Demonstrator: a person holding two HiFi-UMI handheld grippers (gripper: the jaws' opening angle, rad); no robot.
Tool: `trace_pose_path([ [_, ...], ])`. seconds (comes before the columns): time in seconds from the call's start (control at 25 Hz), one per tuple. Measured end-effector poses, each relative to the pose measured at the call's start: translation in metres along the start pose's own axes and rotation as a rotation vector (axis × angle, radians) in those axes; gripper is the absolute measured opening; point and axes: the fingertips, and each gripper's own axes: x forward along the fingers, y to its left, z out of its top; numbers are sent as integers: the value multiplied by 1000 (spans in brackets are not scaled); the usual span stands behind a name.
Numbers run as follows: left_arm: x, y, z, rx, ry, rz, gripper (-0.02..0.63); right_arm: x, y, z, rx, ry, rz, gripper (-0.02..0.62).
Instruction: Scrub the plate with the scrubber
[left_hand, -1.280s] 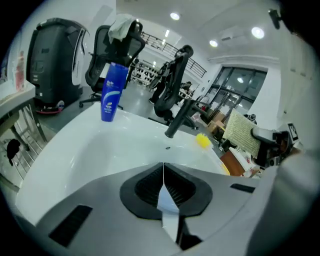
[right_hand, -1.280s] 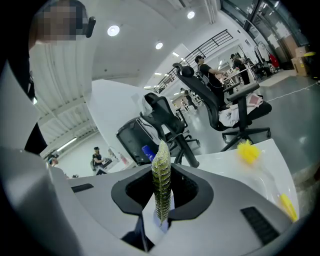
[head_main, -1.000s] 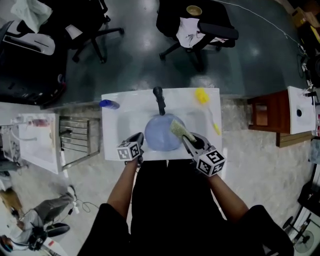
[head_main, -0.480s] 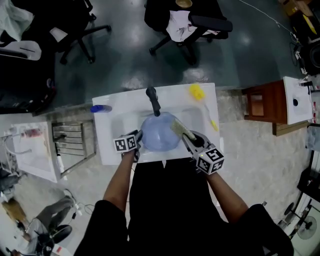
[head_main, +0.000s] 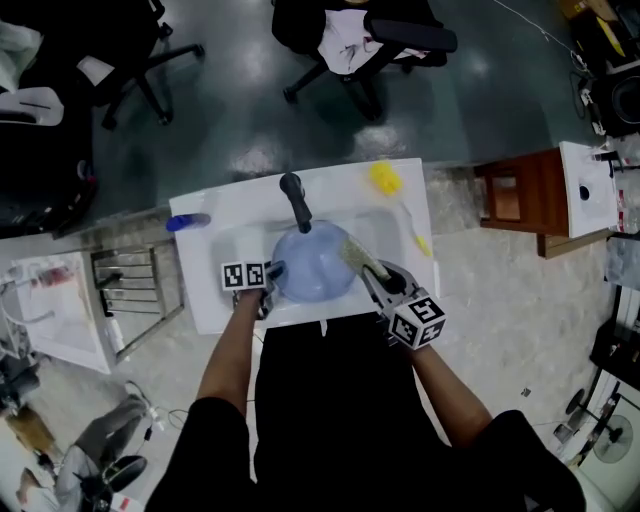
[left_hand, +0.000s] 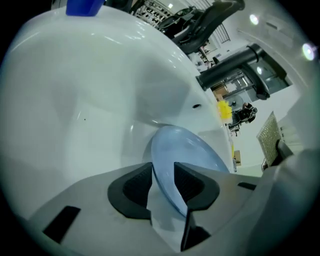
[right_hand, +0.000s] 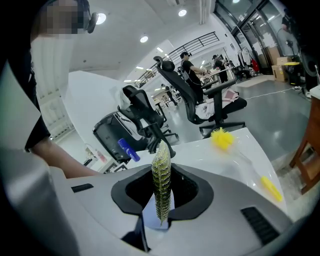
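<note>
The left gripper (left_hand: 162, 186) is spreading its fingers (left_hand: 134, 188), and the rim of the blue plate (left_hand: 186, 150) is standing loose between them. The plate (head_main: 310, 266) is sitting tilted in the white sink (head_main: 228, 238), just below the black faucet (head_main: 295, 201). The right gripper (right_hand: 161, 194) is clenching the scrubber (right_hand: 161, 179) upright between its fingers (right_hand: 186, 190), by the plate's right edge.

Setting: open-plan office lab.
I see swivel chairs (head_main: 415, 38), ceiling downlights (right_hand: 144, 38) and a freestanding white sink (head_main: 205, 260).
</note>
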Motion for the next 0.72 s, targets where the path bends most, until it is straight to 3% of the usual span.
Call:
trace_pose_path([
  [0.12, 2, 3, -5, -8, 26, -1, 80, -3, -2, -3, 5, 3, -6, 64],
  [0.24, 5, 5, -15, -13, 75, -1, 81, -6, -3, -3, 6, 4, -5, 64],
  [0.56, 5, 7, -13, -97, 60, 7, 57, -13, -3, -6, 1, 13, 21, 64],
  [0.72, 10, 9, -23, -66, 145, 23, 60, -17, -4, -7, -6, 21, 41, 64],
])
